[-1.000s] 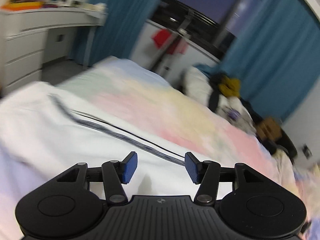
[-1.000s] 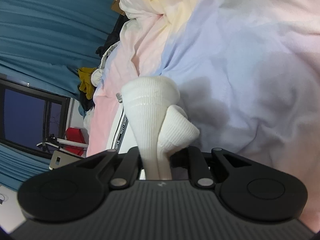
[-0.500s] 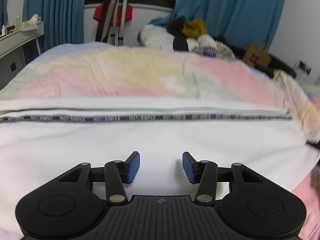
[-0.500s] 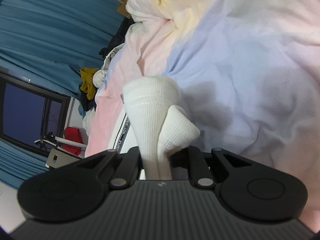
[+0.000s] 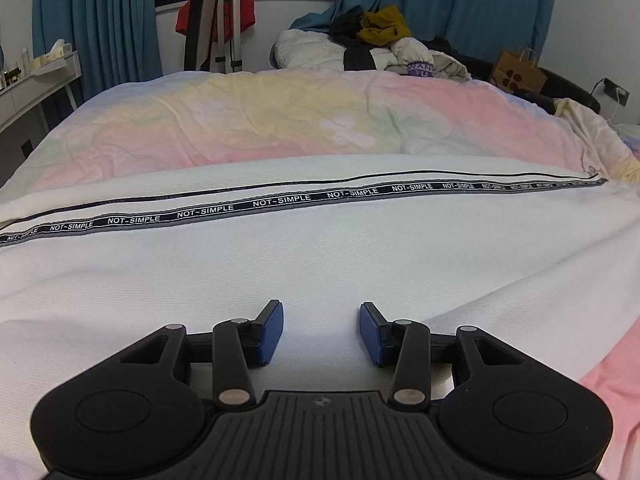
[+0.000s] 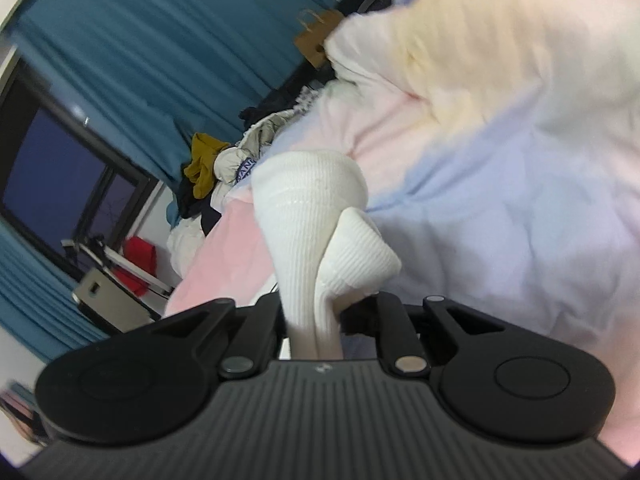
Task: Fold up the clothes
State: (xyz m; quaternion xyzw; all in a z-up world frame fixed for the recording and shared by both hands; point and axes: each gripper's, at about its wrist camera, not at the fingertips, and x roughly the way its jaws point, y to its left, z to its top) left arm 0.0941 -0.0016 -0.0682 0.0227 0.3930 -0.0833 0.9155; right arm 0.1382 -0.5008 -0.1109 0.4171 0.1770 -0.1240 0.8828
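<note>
Left wrist: hovering with jaws apart, left gripper over white garment lying across bed. Right wrist: right gripper clamping white cuff above bed.

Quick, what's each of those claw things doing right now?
Left gripper: open, empty, over the white garment.
Right gripper: shut on a white cuff.
</note>
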